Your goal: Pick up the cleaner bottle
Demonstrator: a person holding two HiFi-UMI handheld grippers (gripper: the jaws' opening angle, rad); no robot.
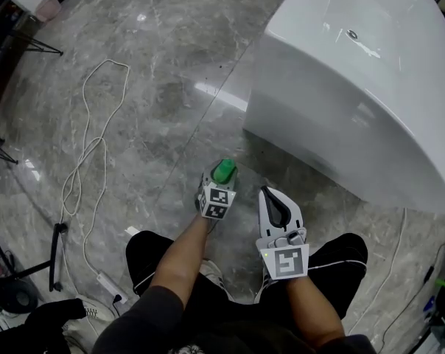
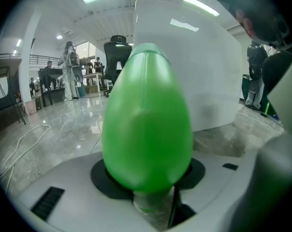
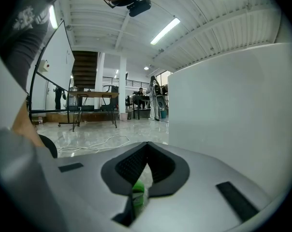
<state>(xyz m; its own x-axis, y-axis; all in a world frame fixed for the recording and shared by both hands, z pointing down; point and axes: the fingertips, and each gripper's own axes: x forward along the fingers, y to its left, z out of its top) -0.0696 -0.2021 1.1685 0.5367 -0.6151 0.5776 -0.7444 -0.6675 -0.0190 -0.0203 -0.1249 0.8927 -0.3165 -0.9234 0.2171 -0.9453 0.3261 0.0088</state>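
Note:
The cleaner bottle shows mostly as its green egg-shaped cap, standing on the grey marble floor just in front of my knees. My left gripper reaches down onto it. In the left gripper view the cap fills the middle, and the gripper has its black pads hugging the cap's base and the clear neck beneath. The bottle's body is hidden under the jaws. My right gripper hovers to the right of the bottle, shut with nothing in it. A sliver of green shows through the slit between its jaws.
A big white rounded tub-like block stands close on the right, behind the bottle. A white cable loops over the floor at left, ending in a power strip. Black stand legs lie at far left. The person crouches.

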